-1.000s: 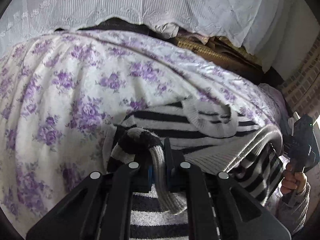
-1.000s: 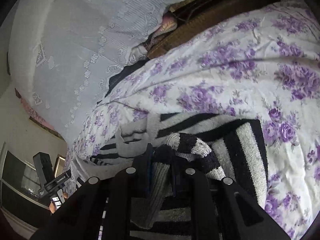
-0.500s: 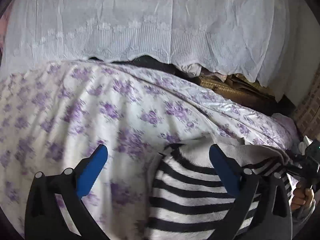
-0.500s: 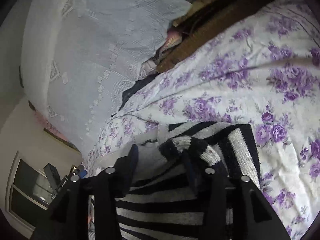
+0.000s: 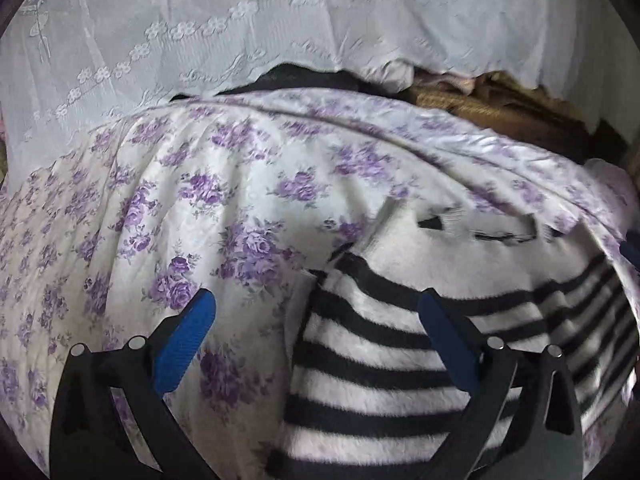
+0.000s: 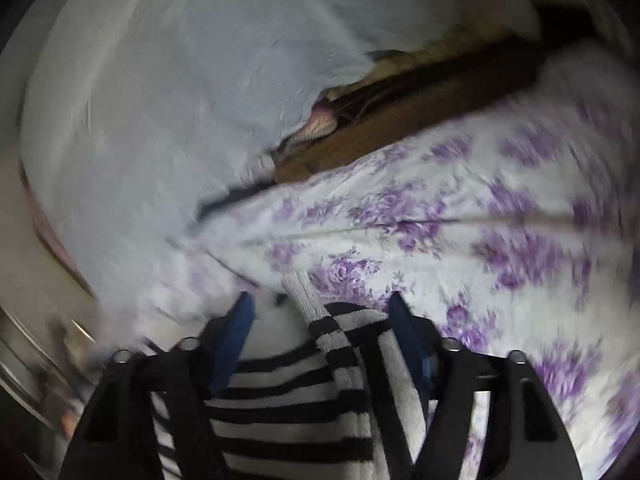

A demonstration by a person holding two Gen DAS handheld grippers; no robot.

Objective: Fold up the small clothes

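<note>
A black-and-white striped sweater [image 5: 384, 364] lies spread on a bedspread [image 5: 168, 208] printed with purple flowers, its plain white upper part and neckline toward the far side of the bed. Behind the bed hangs a white lace curtain [image 5: 200, 32], and a brown woven thing [image 5: 492, 108] sits wedged between the curtain and the bedspread's far edge.

The left gripper [image 5: 316, 316] hangs over the sweater's left edge with its jaws spread wide. Its left blue pad [image 5: 182, 344] is out over bare bedspread, clear of the knit, while its right blue pad [image 5: 448, 344] is above the striped body. Nothing is pinched between them; the sweater's side edge simply lies under the gap.

The right gripper [image 6: 320, 328] is over the other side of the garment, its picture smeared by motion. Its jaws are partly apart and have nothing clamped. Between its blue pads [image 6: 236, 340] sits a folded ridge of striped knit with a ribbed white cuff [image 6: 304, 292] poking out ahead toward the flowered cloth. The fabric lies loose in the gap, and I cannot tell whether it brushes either pad.
</note>
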